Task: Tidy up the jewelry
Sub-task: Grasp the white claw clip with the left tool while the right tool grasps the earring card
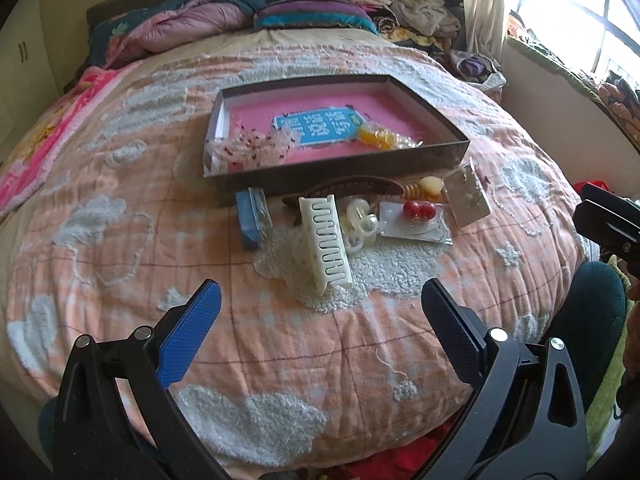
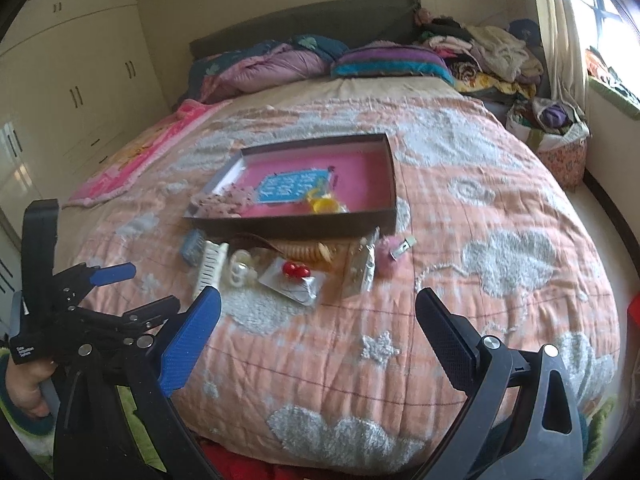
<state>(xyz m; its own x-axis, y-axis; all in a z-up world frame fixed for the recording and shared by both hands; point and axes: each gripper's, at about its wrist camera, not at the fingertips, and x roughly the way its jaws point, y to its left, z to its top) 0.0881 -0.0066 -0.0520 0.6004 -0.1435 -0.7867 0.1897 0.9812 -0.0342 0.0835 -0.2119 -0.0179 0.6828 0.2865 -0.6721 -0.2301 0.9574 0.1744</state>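
Note:
A dark shallow box (image 1: 424,92) with a pink lining lies on the bed and holds a blue card (image 1: 320,126), a yellow bead packet (image 1: 380,138) and a clear beaded piece (image 1: 252,146). In front of it lie a white hair claw (image 1: 324,236), a blue box (image 1: 250,220), pearl pieces (image 1: 360,224), a packet with red beads (image 1: 418,210), a brown clip (image 1: 352,188) and a silver card (image 1: 468,196). My left gripper (image 1: 320,312) is open and empty, short of the claw. My right gripper (image 2: 318,320) is open and empty, short of the pile (image 2: 296,270).
The items lie on a peach quilt (image 1: 280,340) with white cloud patches. Pillows and folded clothes (image 1: 416,8) pile at the headboard. A pink fluffy clip (image 2: 390,256) lies right of the pile. Wardrobes (image 2: 80,80) stand at the left, a window (image 2: 608,0) at the right.

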